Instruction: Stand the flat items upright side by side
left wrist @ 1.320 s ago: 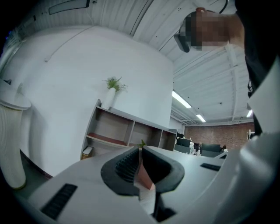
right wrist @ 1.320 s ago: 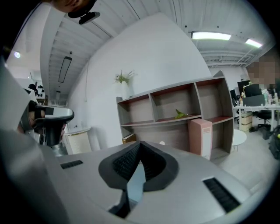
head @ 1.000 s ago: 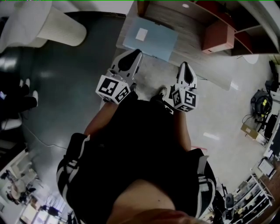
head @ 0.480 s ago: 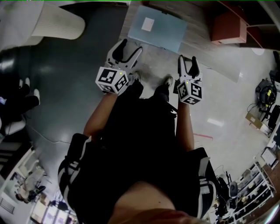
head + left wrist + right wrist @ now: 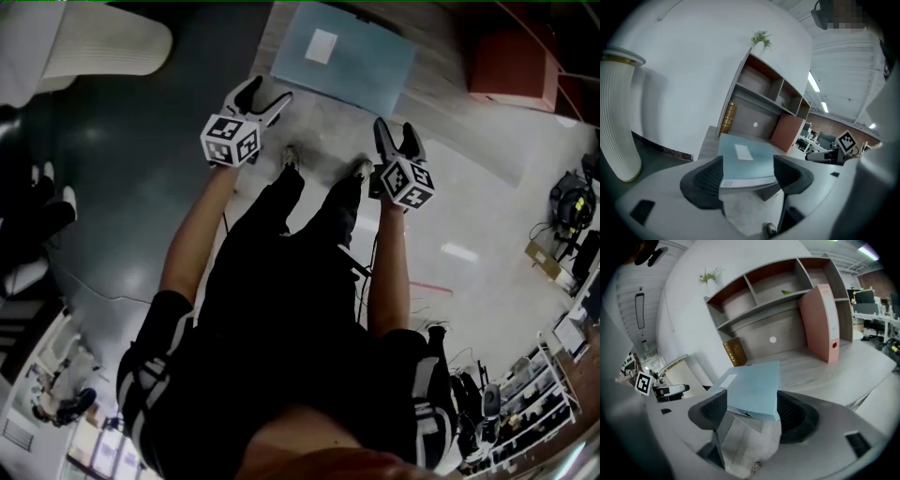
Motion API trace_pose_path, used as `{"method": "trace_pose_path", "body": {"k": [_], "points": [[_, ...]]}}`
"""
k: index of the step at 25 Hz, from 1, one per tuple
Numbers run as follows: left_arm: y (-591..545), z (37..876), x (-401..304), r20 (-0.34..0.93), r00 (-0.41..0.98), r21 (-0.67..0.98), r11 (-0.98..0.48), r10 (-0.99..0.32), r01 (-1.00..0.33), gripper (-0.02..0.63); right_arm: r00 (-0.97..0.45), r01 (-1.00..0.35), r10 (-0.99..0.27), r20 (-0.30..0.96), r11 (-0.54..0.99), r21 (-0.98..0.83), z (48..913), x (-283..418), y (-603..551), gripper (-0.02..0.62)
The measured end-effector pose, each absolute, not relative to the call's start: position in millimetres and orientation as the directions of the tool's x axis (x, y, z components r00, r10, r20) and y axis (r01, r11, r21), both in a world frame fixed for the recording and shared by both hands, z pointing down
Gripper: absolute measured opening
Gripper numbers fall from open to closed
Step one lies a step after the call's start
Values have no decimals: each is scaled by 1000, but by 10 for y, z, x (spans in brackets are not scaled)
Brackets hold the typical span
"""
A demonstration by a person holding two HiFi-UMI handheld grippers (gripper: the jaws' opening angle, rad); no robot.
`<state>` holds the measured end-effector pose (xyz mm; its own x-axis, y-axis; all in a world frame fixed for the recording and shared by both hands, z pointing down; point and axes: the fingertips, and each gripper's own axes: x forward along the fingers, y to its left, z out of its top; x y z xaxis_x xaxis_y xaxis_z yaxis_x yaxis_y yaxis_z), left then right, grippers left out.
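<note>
Finding 1, task items. A light blue binder (image 5: 342, 58) lies flat on the wooden desk (image 5: 441, 98), at 12 o'clock from the person, with a white label on its upper face. One near corner overhangs the desk's front edge. A pink binder (image 5: 511, 67) stands upright on the same desk at about 2 o'clock, well apart from the blue one. In the right gripper view it rests against a divider of the shelf unit (image 5: 764, 291).

Finding 2, left gripper (image 5: 267, 91). It is held low in front of the person at 11 o'clock, short of the desk edge. Its jaws stand wide apart and have just been opening. Nothing is between the pads. The blue binder's near edge shows beyond the gap, untouched.

Finding 3, right gripper (image 5: 395, 129). It is at 1 o'clock, also short of the desk. Its jaws are spread and have likewise just been opening. They grip nothing. The binder's overhanging corner is seen past the gap, apart from both pads.

Finding 4, surroundings. A ribbed white cylinder (image 5: 103, 52) stands on the dark floor at 10 o'clock, well clear of the desk. A small plant (image 5: 710, 277) sits on top of the shelf unit.
</note>
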<state>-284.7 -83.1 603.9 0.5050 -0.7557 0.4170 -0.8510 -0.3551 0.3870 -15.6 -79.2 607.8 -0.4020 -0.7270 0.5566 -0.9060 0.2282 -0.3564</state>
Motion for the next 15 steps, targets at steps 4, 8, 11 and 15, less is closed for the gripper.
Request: {"method": "trace_pose_path", "body": {"k": [4,8,11,15], "points": [[-988,6559,-2916,492,502,396,-331,-711,-857,331,-392,-908,-697,600,192,-372,6486,-115,-859,341],[-1060,6875,-2932,531,516,397,-340,-672,-852,333,-402,-902,-679,614,177,-394,6765,-94,-927,342],[-1072,6963,-2900,539,542,397,-373,-645,-839,334,-430,-888,-669,606,193,-418,6826,-130,-944,342],[-1103,6963,-2839,533,572,388,-420,-624,-820,334,-468,-868,-658,590,216,-447,6871,-183,-945,342]]}}
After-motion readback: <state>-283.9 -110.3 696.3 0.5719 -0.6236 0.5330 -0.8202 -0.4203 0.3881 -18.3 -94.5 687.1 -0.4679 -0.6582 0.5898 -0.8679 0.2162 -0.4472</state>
